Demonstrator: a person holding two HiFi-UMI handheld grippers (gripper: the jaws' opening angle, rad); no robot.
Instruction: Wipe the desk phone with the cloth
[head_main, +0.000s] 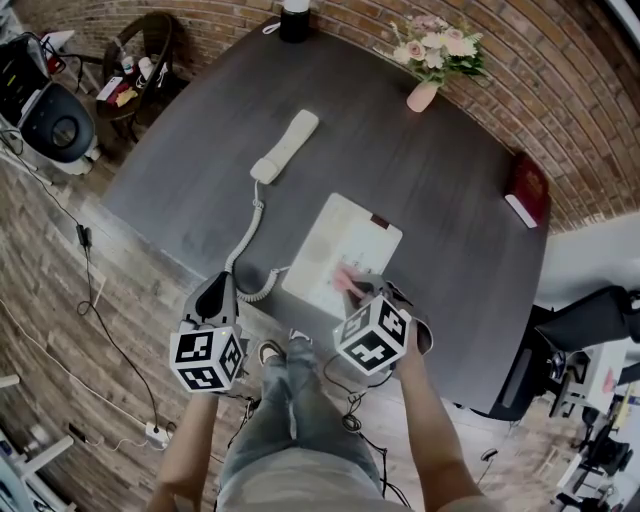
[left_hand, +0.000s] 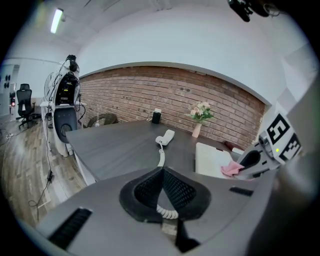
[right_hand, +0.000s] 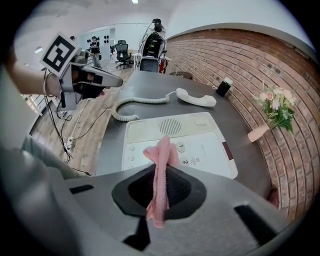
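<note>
Cloth poised over the keypad

Your right claw (right_hand: 161, 172) is clamped on the pink cloth (right_hand: 161, 152), its tuft just ahead over the desk phone base (right_hand: 200, 145), placed to rub the keys. Your left claw (left_hand: 161, 172), closed and empty, idles over the coiled cord (left_hand: 161, 156), out of the way.

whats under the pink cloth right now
The pink cloth, pinched in the right gripper, hangs over the keypad of the desk phone; key 1 and key 2 show beside it. The keys directly beneath are covered, and whether it touches them can't be told.
</note>
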